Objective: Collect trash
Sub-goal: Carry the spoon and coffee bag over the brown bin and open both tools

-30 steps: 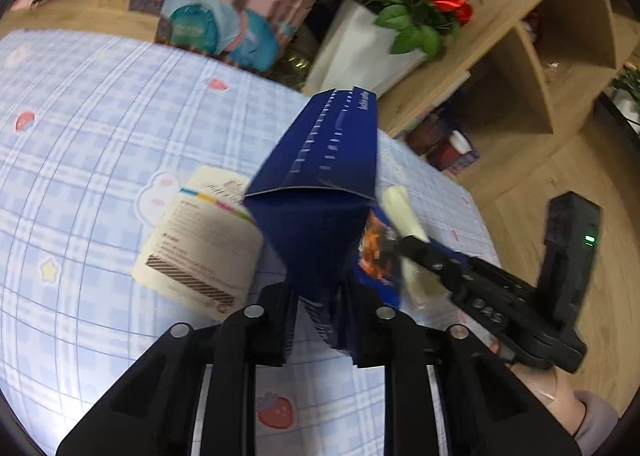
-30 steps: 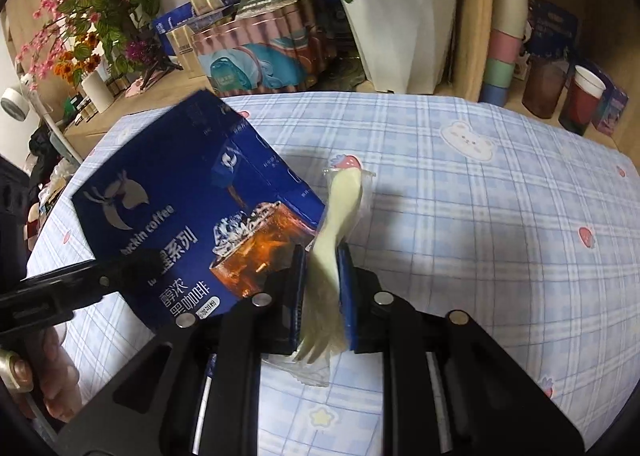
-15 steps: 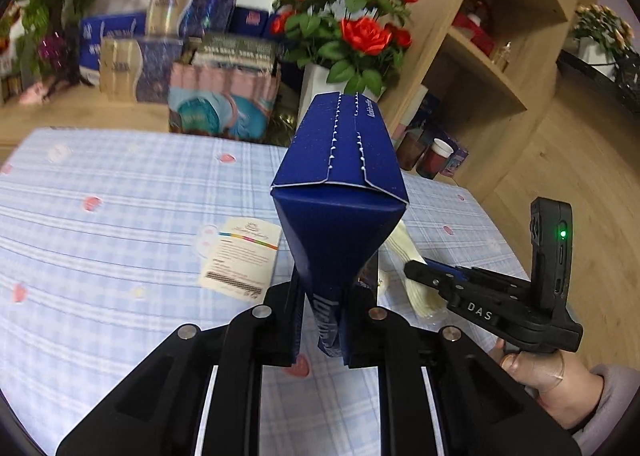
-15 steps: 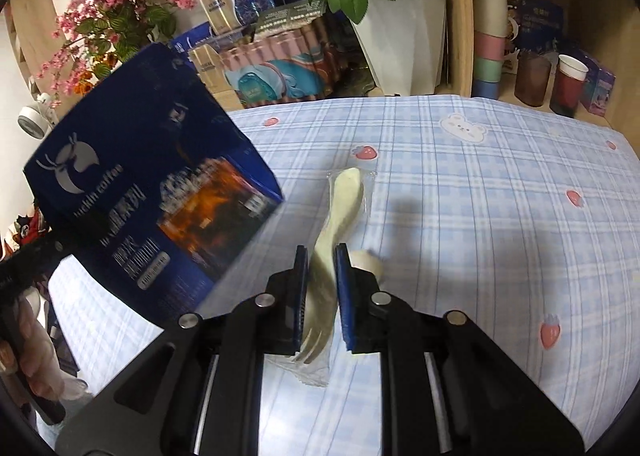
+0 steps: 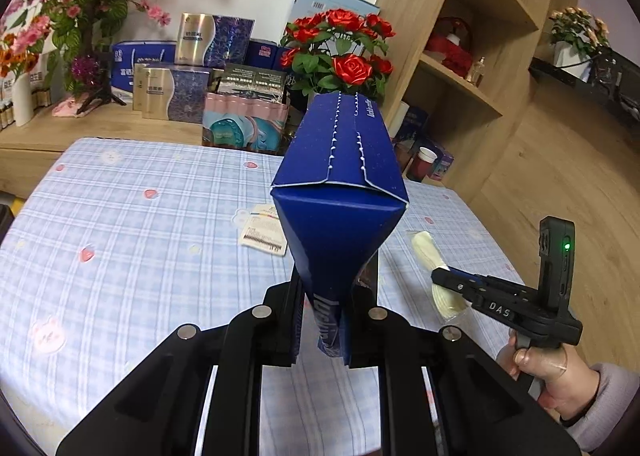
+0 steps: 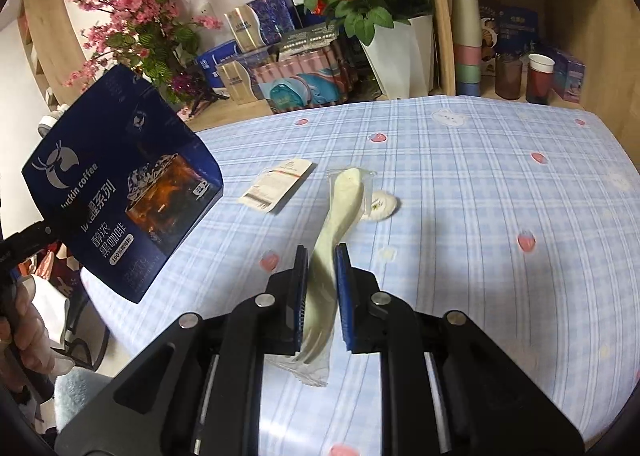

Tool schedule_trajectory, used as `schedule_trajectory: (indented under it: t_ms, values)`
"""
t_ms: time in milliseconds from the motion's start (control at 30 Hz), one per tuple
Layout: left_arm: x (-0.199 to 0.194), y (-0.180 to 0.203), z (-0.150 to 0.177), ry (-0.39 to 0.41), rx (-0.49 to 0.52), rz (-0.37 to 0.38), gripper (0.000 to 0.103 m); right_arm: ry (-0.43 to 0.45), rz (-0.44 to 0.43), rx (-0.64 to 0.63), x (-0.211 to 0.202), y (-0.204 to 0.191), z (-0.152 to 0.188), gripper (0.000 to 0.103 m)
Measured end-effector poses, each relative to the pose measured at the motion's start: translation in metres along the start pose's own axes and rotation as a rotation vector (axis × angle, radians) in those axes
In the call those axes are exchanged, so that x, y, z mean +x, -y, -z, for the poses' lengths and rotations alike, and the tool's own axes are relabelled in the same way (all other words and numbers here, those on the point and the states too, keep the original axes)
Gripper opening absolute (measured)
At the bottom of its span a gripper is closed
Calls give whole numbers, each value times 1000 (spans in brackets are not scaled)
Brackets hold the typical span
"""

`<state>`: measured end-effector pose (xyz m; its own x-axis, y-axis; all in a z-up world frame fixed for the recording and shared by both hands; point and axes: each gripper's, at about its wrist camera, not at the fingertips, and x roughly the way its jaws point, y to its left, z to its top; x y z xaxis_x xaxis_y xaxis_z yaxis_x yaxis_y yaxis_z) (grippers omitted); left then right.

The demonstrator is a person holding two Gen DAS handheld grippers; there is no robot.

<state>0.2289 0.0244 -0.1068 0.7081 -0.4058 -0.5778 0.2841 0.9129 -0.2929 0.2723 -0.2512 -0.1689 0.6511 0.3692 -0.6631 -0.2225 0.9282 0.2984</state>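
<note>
A dark blue coffee carton (image 5: 340,192) stands up between the jaws of my left gripper (image 5: 332,296), which is shut on its lower edge, above the table. The right wrist view shows the same carton (image 6: 120,184) at the left, lifted off the table. My right gripper (image 6: 322,256) is shut on a cream plastic fork in a clear wrapper (image 6: 340,208); the left wrist view shows that fork (image 5: 434,268) at the right gripper's tip (image 5: 440,276). A white paper card (image 6: 276,184) and a small crumpled white scrap (image 6: 382,202) lie on the checked tablecloth (image 6: 500,184).
A white pot of red roses (image 6: 400,52), boxes and a pink-and-teal pack (image 5: 244,124) line the table's far edge. Wooden shelves (image 5: 472,56) with cups (image 6: 540,76) stand at the right. A person's hand (image 5: 548,368) holds the right gripper. Wood floor lies beyond the table.
Both grippers have risen and pulled back from the table with the carton and the fork. The card and the scrap now lie farther off, and the far wall has come into view.
</note>
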Motion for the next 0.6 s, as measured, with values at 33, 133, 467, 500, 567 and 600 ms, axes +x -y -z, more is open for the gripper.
schedule_trajectory:
  t_ms: [33, 133, 467, 500, 567, 600]
  values:
    - [-7, 1, 3, 1, 1, -1, 14, 6, -4, 2, -6, -2, 5, 17]
    - [-30, 0, 15, 9, -15, -3, 14, 24, -17, 11, -26, -12, 22, 17]
    - [-90, 8, 52, 55, 5, -35, 14, 27, -37, -48, -69, -43, 73, 17]
    - [-96, 8, 56, 57, 1, -33, 14, 24, -40, -62, -73, -47, 79, 17]
    - [-103, 8, 61, 57, -2, -32, 14, 19, -44, -79, -78, -51, 87, 17]
    - [-108, 8, 65, 58, -2, -32, 14, 14, -47, -85, -80, -53, 90, 17]
